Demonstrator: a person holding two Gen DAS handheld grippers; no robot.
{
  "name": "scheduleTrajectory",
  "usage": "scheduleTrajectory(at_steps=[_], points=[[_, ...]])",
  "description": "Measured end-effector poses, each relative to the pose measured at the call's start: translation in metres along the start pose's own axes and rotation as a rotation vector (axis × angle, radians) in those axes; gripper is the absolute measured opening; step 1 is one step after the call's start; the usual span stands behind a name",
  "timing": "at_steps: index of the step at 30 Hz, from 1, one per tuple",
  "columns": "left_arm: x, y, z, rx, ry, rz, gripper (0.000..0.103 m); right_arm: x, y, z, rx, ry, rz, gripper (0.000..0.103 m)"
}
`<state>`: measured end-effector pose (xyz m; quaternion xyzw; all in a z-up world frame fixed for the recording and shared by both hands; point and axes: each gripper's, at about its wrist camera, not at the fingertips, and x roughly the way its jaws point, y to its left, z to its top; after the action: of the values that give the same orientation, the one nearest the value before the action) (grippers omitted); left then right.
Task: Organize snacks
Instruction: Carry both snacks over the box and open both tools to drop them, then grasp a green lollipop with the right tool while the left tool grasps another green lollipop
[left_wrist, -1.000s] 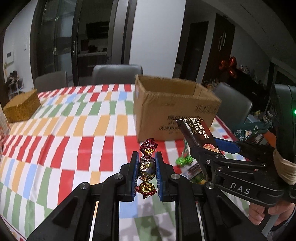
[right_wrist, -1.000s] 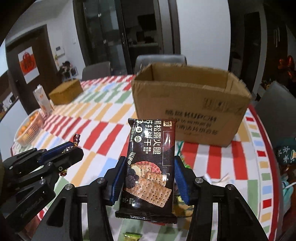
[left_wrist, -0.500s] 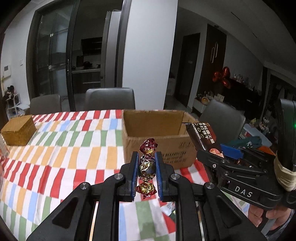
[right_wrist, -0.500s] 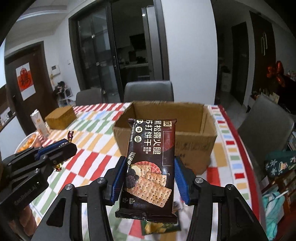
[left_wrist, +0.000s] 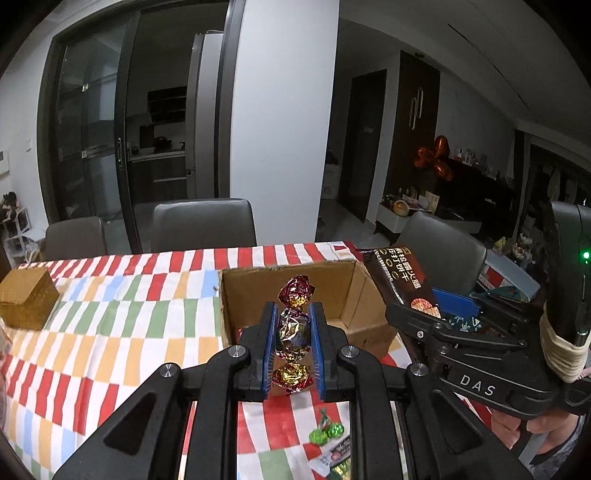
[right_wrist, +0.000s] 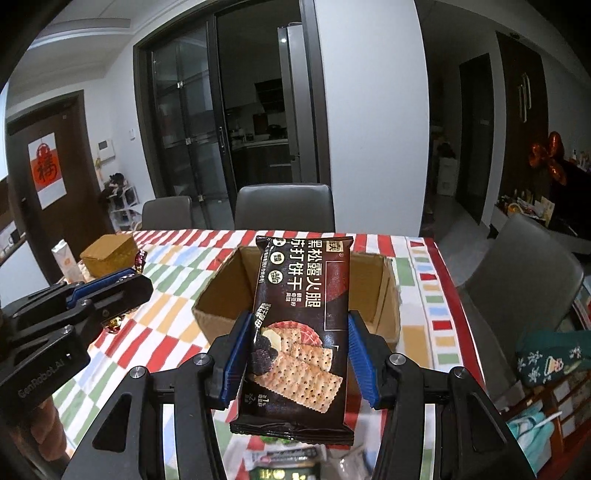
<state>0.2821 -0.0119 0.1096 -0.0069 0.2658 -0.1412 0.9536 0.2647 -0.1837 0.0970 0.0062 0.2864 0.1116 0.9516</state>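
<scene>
My left gripper (left_wrist: 293, 349) is shut on a foil-wrapped candy (left_wrist: 293, 334), red and gold, held upright above the table, just short of the open cardboard box (left_wrist: 347, 332). My right gripper (right_wrist: 297, 354) is shut on a dark cracker packet (right_wrist: 301, 332) and holds it upright in front of the same box (right_wrist: 221, 306). The right gripper with its packet (left_wrist: 400, 280) shows at the right of the left wrist view. The left gripper (right_wrist: 110, 291) shows at the left of the right wrist view. The box interior looks empty where it shows.
A striped tablecloth (left_wrist: 110, 332) covers the table. A golden box (left_wrist: 26, 301) sits far left. Green wrapped candies (left_wrist: 327, 434) and other packets (right_wrist: 284, 461) lie on the table below the grippers. Grey chairs (left_wrist: 203, 229) stand behind and to the right (right_wrist: 517, 288).
Both grippers have risen and moved toward the box with their snacks still held. The box's open top now shows from above.
</scene>
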Motion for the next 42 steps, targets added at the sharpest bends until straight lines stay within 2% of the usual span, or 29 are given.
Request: scheduleTrajectory(at_steps=[9, 18, 20, 21, 22, 27, 33, 42], points=[[0.046, 0.008, 0.026, -0.004, 0.038, -0.003, 0.018, 0.035, -0.019, 0.025, 0.021, 0.028, -0.009, 0.051], [0.082, 0.002, 0.034, 0.049, 0.085, 0.017, 0.018, 0.069, -0.029, 0.038, 0.038, 0.059, -0.043, 0.051], [0.087, 0.003, 0.034, 0.050, 0.089, 0.039, 0.027, 0.076, -0.032, 0.039, 0.045, 0.064, -0.044, 0.051], [0.088, 0.003, 0.034, 0.052, 0.087, 0.059, 0.041, 0.077, -0.032, 0.040, 0.048, 0.064, -0.044, 0.053], [0.087, 0.003, 0.033, 0.055, 0.083, 0.072, 0.050, 0.079, -0.032, 0.040, 0.050, 0.065, -0.044, 0.057], [0.070, 0.005, 0.020, 0.066, 0.075, 0.086, 0.056, 0.061, -0.028, 0.031, 0.015, 0.033, -0.073, 0.059], [0.038, -0.005, -0.011, 0.103, 0.061, 0.065, 0.056, 0.028, -0.018, 0.008, -0.072, -0.005, -0.068, 0.059], [0.008, -0.023, -0.050, 0.161, 0.078, 0.025, 0.056, 0.004, -0.011, -0.034, -0.128, 0.036, -0.013, 0.059]])
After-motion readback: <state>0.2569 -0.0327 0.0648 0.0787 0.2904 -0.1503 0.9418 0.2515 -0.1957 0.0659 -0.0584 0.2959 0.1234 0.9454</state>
